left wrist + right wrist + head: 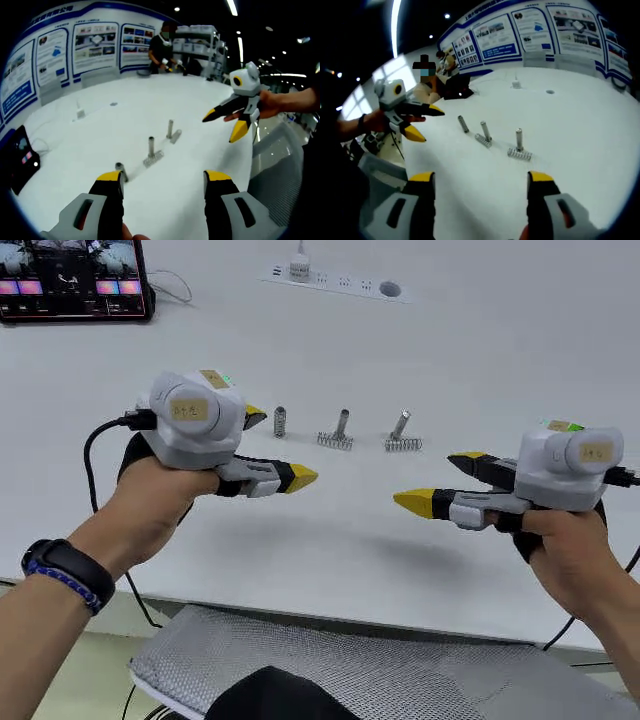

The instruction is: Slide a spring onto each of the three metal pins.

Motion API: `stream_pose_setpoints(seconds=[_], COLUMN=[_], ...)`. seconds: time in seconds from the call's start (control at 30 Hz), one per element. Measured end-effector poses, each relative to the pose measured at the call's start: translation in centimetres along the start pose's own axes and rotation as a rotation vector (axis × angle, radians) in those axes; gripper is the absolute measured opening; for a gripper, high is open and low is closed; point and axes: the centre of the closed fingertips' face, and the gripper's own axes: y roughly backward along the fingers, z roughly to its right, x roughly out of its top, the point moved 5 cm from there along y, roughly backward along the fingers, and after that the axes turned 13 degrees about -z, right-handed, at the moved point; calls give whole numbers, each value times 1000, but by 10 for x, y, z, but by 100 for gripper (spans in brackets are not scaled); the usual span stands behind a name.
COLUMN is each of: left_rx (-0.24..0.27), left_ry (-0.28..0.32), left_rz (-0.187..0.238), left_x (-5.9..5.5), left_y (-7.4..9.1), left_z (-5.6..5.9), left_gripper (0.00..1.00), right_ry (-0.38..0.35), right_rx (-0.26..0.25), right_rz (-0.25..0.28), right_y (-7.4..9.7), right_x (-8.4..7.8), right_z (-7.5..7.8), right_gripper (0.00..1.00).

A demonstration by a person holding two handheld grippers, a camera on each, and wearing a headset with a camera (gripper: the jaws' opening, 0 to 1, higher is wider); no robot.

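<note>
The left pin (280, 421), the middle pin (342, 423) and the right pin (401, 424) stand in a row on the white table (480, 350), ahead of both tools and between them from side to side. We see coils along the left pin, so a spring appears to sit on it. It stands near one jaw tip of the left tool (281, 446), apart from it. The middle pin is bare, with a first loose spring (335, 441) lying flat on the table against its foot. The right pin is bare too, with a second loose spring (403, 444) lying at its foot. The left tool hangs above the table with its jaws spread wide, gripping nothing and touching nothing. The right tool (432, 480) faces it from the other side, nearest the right pin but apart from it, its jaws also spread wide and empty. Far back on the table we see a power strip (335, 282) and a tablet (70, 280) with a lit screen.
</note>
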Motion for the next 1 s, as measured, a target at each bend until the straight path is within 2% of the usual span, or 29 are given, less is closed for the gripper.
stream_pose_setpoints(seconds=[0.3,0.47,0.57,0.77,1.0], left_rx=[-37,-48,-39,-43,-45], left_ry=[-62,-83,-112,-99,-95], left_rz=[-35,-55,-85,-101,-142], left_x=[10,16,17,19,15], left_y=[-26,-42,-54,-71,-88], left_z=[8,8,5,-1,-4], left_gripper=[66,64,62,60,55], right_ry=[-12,-20,-26,-34,-52], right_rx=[-4,-4,-2,3,5], right_rz=[-4,-8,-10,-15,-12], right_y=[7,9,9,8,9], right_x=[-10,-15,-17,-22,-26], right_z=[1,0,-1,-3,0], right_gripper=[78,78,78,77,77])
